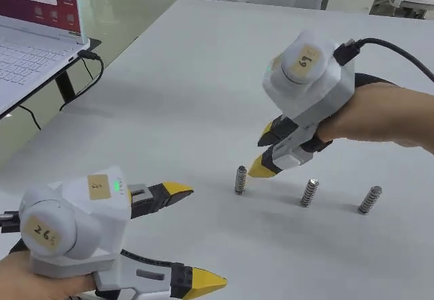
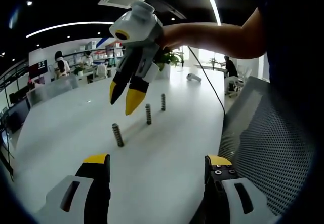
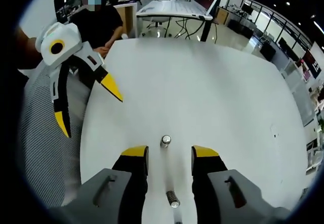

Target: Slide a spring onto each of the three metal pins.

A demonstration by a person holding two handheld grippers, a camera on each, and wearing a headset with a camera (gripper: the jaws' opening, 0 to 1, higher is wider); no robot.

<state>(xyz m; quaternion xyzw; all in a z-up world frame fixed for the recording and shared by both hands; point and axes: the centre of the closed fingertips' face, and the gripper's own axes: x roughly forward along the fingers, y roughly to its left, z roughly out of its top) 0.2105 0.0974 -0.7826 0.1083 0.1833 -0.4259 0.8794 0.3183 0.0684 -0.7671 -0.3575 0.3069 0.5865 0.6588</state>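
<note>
Judging from the head view, the task is looking finished or very nearly so: the first spring [image 1: 241, 180], the middle spring [image 1: 310, 192] and the third spring [image 1: 370, 199] are all standing upright in a row on the white workbench [image 1: 190, 76], each apparently sleeving a metal pin whose top is showing at the coil's upper end. No loose spring is lying anywhere in sight. Whether every coil is sitting fully down on its pin is too small to tell.

The right gripper [image 1: 258, 157] is hovering just beside the first spring with its jaws parted and nothing between them; in its own view a pin top [image 3: 165, 141] is lying just ahead of the gap between the two yellow tips. The left gripper [image 1: 203, 237] is waiting well apart, jaws spread wide and carrying nothing.

A laptop [image 1: 34, 42] is sitting off on a side stand with its cable [image 1: 91, 69] dangling, and a mesh chair back [image 2: 263, 133] is showing in the left gripper view. Nothing is crowding the row, so only a possible check of seating is remaining.
</note>
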